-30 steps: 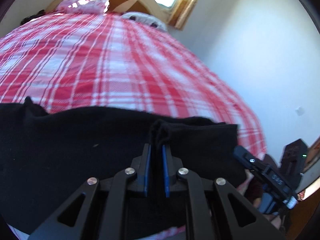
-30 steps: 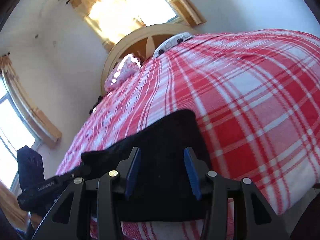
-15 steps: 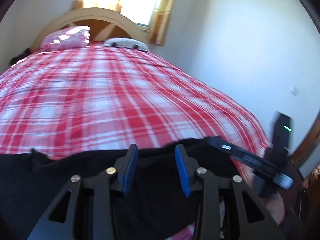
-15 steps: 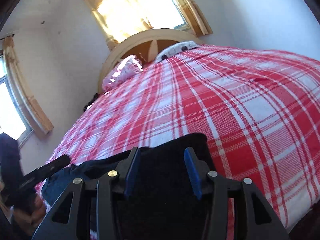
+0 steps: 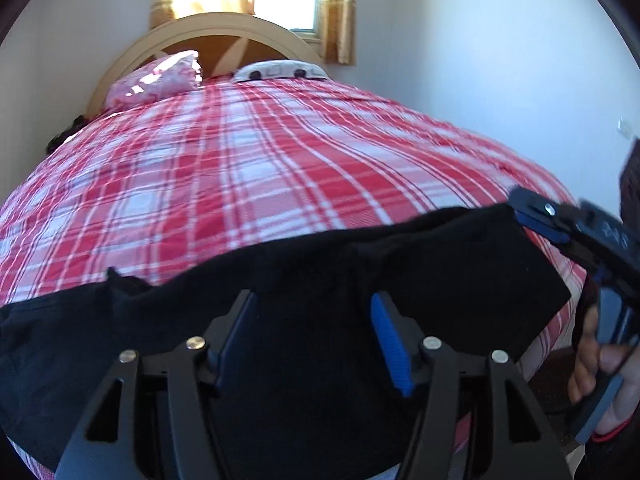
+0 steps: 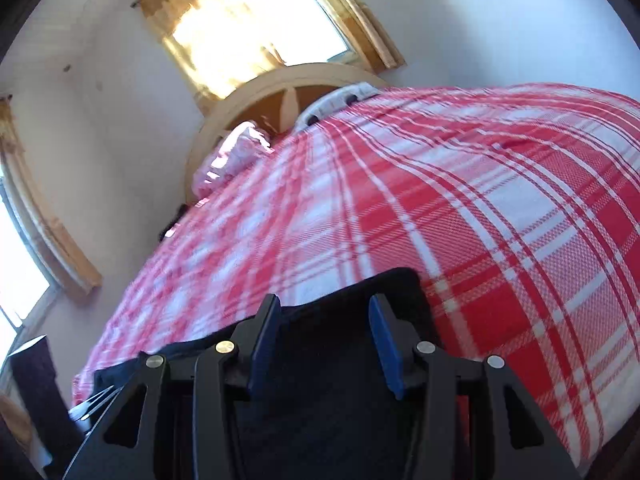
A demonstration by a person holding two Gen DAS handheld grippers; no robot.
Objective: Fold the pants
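Note:
Black pants [image 5: 420, 276] lie folded across the near edge of a bed with a red and white plaid cover [image 5: 280, 168]. My left gripper [image 5: 314, 312] is open and empty, just above the pants' middle. The right gripper shows at the right of the left wrist view [image 5: 536, 220], by the pants' right corner, held in a hand. In the right wrist view my right gripper [image 6: 324, 320] is open and empty over the pants [image 6: 320, 380] near their far right corner.
A wooden arched headboard [image 5: 224, 32] and a pink pillow [image 5: 160, 80] stand at the far end of the bed. A sunlit window [image 6: 256, 28] is behind it. A white wall [image 5: 500, 72] runs along the right. Dark furniture [image 6: 36, 384] stands left.
My left gripper let go of the pants' fold and opened wide, then drew back a little. The right gripper stayed open over the pants' corner. The pants now lie flat.

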